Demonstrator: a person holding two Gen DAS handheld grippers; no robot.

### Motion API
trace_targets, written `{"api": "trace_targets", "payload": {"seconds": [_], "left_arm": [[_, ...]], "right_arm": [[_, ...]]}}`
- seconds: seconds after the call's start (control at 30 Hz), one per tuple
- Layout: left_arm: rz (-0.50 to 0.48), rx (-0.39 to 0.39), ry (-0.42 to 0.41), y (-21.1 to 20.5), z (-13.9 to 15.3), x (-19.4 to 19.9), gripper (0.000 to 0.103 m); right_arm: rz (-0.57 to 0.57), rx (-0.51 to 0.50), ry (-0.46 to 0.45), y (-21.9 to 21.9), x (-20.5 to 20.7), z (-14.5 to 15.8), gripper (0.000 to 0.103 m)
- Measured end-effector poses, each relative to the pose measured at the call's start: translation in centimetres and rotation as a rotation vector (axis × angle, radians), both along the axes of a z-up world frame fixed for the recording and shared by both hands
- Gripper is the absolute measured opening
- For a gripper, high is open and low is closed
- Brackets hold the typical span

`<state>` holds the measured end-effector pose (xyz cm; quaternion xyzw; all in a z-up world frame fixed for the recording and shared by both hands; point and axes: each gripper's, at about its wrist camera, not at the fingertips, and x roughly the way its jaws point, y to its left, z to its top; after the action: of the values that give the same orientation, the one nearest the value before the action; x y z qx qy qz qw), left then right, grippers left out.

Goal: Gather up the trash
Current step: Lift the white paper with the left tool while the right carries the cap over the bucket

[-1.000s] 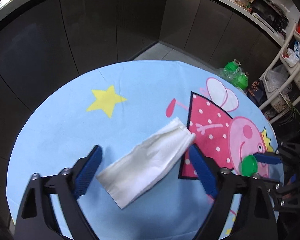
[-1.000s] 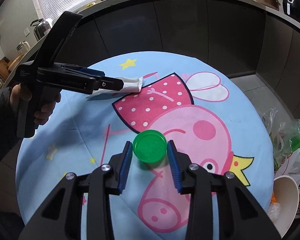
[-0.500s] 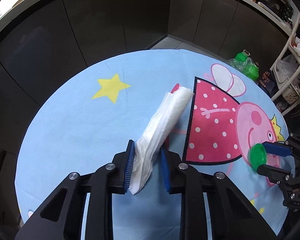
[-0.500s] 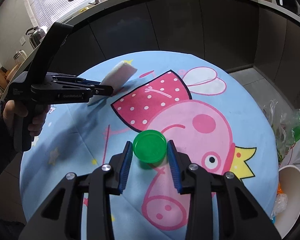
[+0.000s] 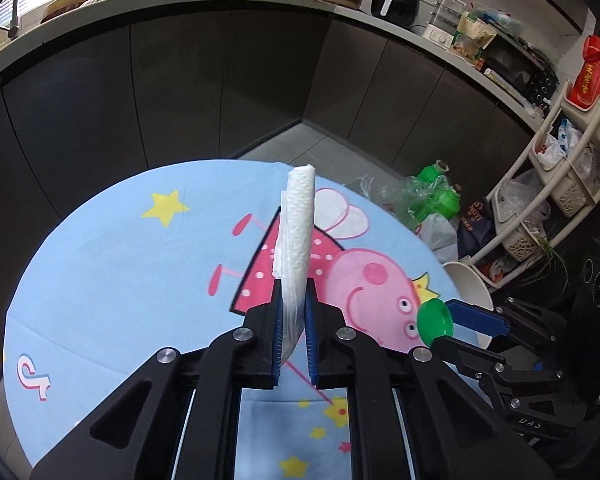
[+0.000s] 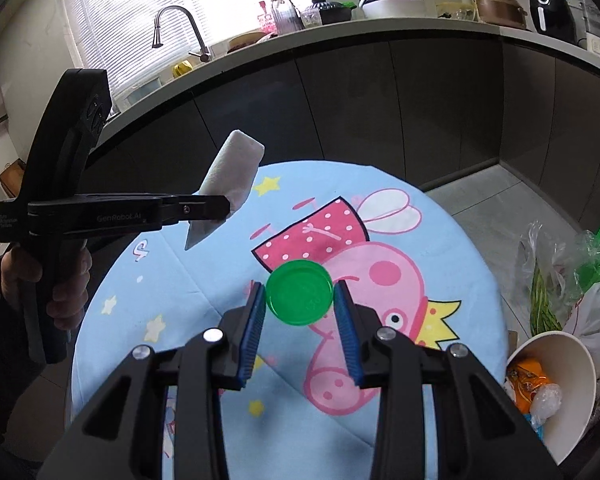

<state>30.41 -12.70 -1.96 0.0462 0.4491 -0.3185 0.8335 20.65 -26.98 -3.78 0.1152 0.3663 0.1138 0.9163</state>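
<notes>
left gripper: jaws just closed, now clamping folded paper towel, lifted off the table | right gripper: grasping green lid, also raised since before

Both wrist cameras look steeply down along their tongs, close above the cartoon-printed surface, which both views share.

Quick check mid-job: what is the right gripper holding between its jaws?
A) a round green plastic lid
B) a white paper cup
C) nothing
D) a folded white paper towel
A: the right gripper has its jaws pressed on both sides of the round green plastic lid, lifted above the tablecloth.
</notes>
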Motion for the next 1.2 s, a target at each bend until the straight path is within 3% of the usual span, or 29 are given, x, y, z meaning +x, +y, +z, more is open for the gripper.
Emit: {"api": "trace_targets", "payload": {"seconds": [0.27,0.53,0.87,1.2], "left_arm": [[-0.103,-0.056,-0.037,-4.6,3.6,-5.5,0.009],[-0.249,-0.080,-0.037,-11.7,4.6,-9.5,0.009],[-0.395,-0.070,0.026,-20.0,2.4,-12.7,0.009],[-0.435,-0.026,0.130,-25.6,-1.8,-13.2,0.009]], "right_arm": [[-0.098,-0.007,-0.079,-4.3,-4.9,3.1,0.036],[-0.257,-0.006,-0.088,-11.0,-10.0,3.2,0.036],[-0.429,0.017,-0.068,-18.2,-15.0,1.2,0.036],[-0.500,0.062,-0.025,-21.8,-16.9,-1.9,0.036]]}}
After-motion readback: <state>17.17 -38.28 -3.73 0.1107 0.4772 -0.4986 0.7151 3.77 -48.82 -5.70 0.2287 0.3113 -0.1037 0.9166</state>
